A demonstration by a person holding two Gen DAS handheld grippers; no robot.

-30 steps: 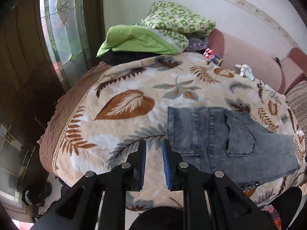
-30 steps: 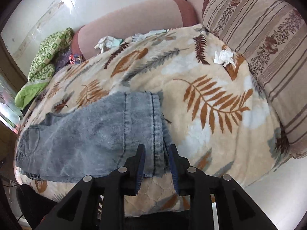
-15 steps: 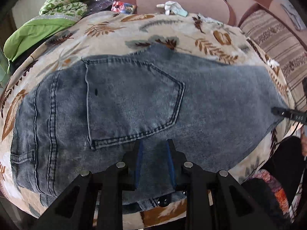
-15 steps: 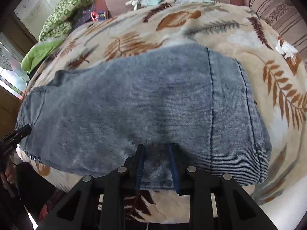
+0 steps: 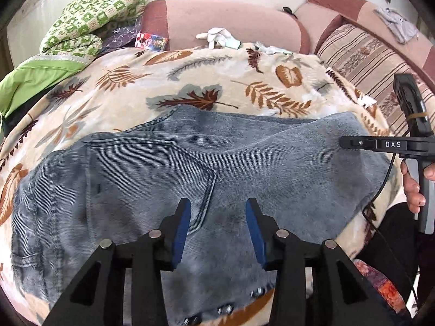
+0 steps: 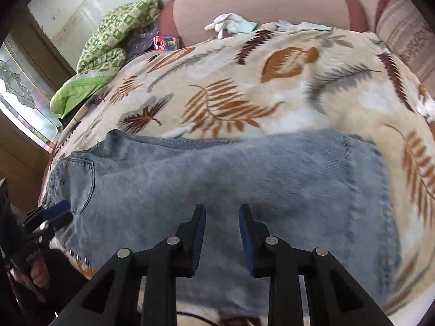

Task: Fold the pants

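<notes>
Grey-blue denim pants (image 5: 190, 179) lie folded flat on a leaf-patterned blanket (image 5: 217, 81), back pocket up at the left. They also show in the right wrist view (image 6: 231, 179). My left gripper (image 5: 218, 209) is open and empty, hovering over the pocket's right edge near the waistband. My right gripper (image 6: 222, 214) is open and empty above the middle of the near edge of the pants. The right gripper also shows in the left wrist view (image 5: 353, 143) over the pants' right end. The left gripper shows in the right wrist view (image 6: 54, 214) at the pants' left end.
A green patterned quilt (image 5: 81, 21) is piled at the back left. White gloves (image 5: 217, 36) and a small colourful box (image 5: 151, 40) lie by the pink sofa back (image 5: 231, 21). A striped cushion (image 5: 361, 51) is at the right.
Both grippers have opened wider and pulled back a little from the pants. The views now take in more of the blanket behind the pants.
</notes>
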